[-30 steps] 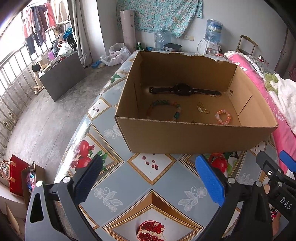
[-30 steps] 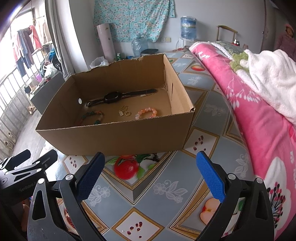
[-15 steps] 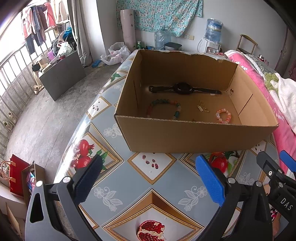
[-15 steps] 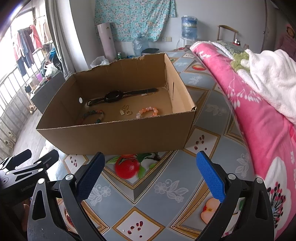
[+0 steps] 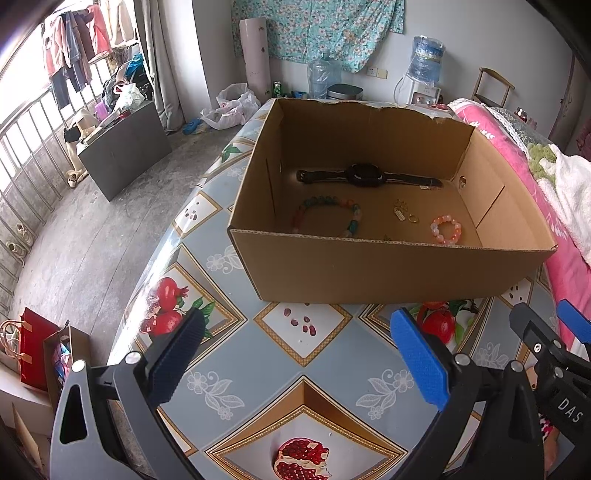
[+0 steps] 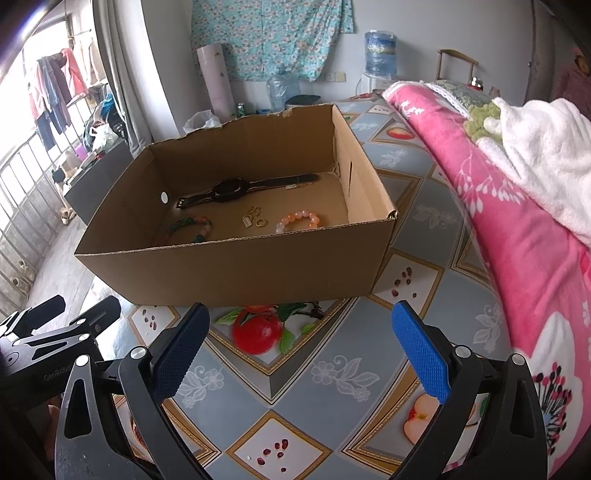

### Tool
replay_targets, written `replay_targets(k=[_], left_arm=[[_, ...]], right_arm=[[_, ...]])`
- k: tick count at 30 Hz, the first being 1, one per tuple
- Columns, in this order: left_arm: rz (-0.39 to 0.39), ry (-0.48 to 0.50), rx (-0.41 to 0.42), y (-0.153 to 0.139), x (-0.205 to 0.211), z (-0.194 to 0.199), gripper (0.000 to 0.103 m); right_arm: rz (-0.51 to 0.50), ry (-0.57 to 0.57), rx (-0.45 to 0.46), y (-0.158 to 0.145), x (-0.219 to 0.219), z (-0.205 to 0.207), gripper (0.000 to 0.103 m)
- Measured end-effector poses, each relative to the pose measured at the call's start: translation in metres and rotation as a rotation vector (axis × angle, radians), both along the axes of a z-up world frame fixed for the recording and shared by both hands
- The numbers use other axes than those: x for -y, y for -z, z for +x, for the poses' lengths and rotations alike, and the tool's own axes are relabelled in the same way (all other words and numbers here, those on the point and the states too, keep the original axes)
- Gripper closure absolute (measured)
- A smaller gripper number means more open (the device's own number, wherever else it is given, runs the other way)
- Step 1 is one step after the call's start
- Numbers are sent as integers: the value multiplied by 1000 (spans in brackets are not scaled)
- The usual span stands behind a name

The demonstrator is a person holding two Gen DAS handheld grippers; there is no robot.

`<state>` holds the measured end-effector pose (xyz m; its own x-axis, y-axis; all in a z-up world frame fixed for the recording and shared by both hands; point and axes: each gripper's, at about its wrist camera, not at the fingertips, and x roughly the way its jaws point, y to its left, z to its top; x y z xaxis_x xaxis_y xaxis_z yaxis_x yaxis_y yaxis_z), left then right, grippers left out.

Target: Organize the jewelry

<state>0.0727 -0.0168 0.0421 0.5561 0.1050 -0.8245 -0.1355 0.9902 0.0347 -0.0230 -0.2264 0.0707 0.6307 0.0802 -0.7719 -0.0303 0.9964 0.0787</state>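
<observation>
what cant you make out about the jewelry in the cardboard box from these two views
- Multicoloured bead bracelet: near side hidden by the brown cardboard box front wall, both views.
- Small gold pieces: too small to identify.
- Pink bead bracelet: lower part cut by the wall, right wrist view.

wall: floral cloth (image 5: pixel 317 29) | floor: bare concrete (image 5: pixel 103 221) | left: railed window (image 5: pixel 26 147) | water dispenser (image 5: pixel 424 70)

Left gripper (image 5: pixel 299 350) and right gripper (image 6: pixel 301 341): black angular frames with cut-out slots and silver screw heads, each bearing two textured blue finger pads (image 6: pixel 421 352); white lettering "DAS" marks one frame.
</observation>
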Motion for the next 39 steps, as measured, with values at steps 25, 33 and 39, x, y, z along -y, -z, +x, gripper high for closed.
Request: replay_targets(k=[25, 33, 39], left_arm=[[2, 2, -2, 1, 0, 0, 5], [1, 2, -3, 1, 0, 0, 5], [5, 2, -4, -1, 0, 0, 5]], right_arm=[[-1, -6, 2, -2, -3, 0, 8], [0, -8, -1, -3, -4, 0, 8], [0, -7, -3, -2, -3, -1, 8]])
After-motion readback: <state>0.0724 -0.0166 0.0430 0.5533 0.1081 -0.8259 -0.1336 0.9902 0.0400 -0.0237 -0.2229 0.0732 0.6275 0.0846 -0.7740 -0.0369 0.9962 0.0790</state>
